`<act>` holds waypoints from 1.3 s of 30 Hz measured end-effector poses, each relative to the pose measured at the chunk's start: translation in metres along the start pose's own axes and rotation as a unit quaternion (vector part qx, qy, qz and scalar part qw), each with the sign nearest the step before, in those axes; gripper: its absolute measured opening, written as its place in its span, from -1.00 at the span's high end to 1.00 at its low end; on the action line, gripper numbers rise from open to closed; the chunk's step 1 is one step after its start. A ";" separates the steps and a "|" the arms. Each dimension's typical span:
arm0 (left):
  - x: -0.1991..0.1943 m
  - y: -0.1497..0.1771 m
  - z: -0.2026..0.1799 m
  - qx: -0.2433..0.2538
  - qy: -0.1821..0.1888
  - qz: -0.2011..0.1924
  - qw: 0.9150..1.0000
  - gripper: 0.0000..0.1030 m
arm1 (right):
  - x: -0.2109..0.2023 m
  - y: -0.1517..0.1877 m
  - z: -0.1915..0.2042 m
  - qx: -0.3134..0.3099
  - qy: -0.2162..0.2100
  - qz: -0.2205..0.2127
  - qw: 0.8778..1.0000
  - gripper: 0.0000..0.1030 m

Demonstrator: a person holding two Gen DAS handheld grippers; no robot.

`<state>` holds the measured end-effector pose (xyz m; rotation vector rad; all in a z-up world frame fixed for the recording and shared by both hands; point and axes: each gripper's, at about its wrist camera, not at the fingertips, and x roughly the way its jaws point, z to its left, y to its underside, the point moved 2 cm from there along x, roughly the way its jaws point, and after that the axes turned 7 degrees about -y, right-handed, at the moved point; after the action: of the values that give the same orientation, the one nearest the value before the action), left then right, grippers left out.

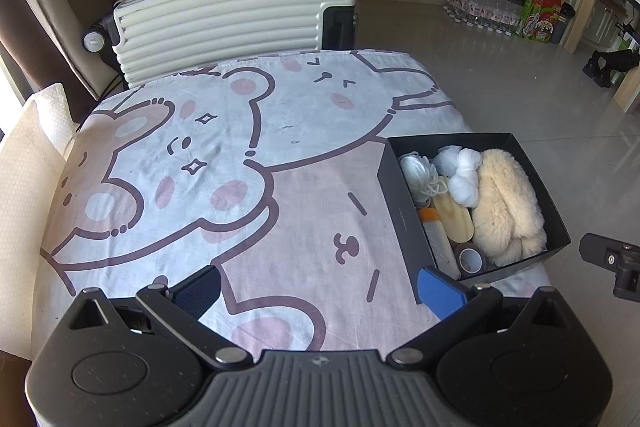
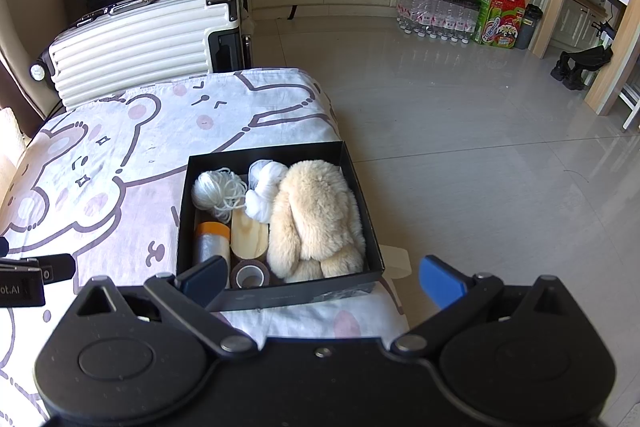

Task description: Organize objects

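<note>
A black box [image 2: 360, 195] [image 1: 400, 203] sits at the right edge of a table covered by a cartoon-bear cloth [image 1: 224, 155] [image 2: 100, 163]. In it lie a cream plush toy [image 2: 316, 219] [image 1: 508, 207], white yarn [image 2: 218, 191] [image 1: 416, 171], white fluffy balls [image 2: 262, 187] [image 1: 464, 179], a wooden piece [image 2: 248, 237] [image 1: 454, 223], an orange-capped roll [image 2: 212, 239] [image 1: 436, 235] and a tape roll [image 2: 250, 275] [image 1: 472, 259]. My left gripper [image 1: 318, 293] is open and empty over the cloth, left of the box. My right gripper [image 2: 320, 281] is open and empty above the box's near edge.
A white ribbed suitcase [image 1: 224, 15] [image 2: 140, 43] stands behind the table. Tiled floor [image 2: 460, 155] lies to the right. Water bottles [image 2: 436, 11] and a Tuborg carton [image 2: 504, 15] stand by the kitchen cabinets. A white cushion [image 1: 28, 163] lies at the table's left.
</note>
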<state>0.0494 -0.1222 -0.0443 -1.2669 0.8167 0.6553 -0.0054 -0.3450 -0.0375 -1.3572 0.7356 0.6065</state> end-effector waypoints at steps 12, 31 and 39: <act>0.001 0.000 -0.001 0.000 0.001 0.000 1.000 -1.00 | 0.001 0.000 0.001 -0.001 -0.001 0.001 1.000 -1.00; 0.003 0.001 -0.003 0.001 0.002 0.001 1.000 -1.00 | 0.005 0.001 0.001 -0.003 -0.001 0.003 1.000 -1.00; 0.003 0.001 -0.003 0.001 0.002 0.001 1.000 -1.00 | 0.005 0.001 0.001 -0.002 -0.001 0.004 1.000 -1.00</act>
<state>0.0503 -0.1254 -0.0476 -1.2658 0.8221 0.6543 -0.0033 -0.3442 -0.0418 -1.3590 0.7385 0.6155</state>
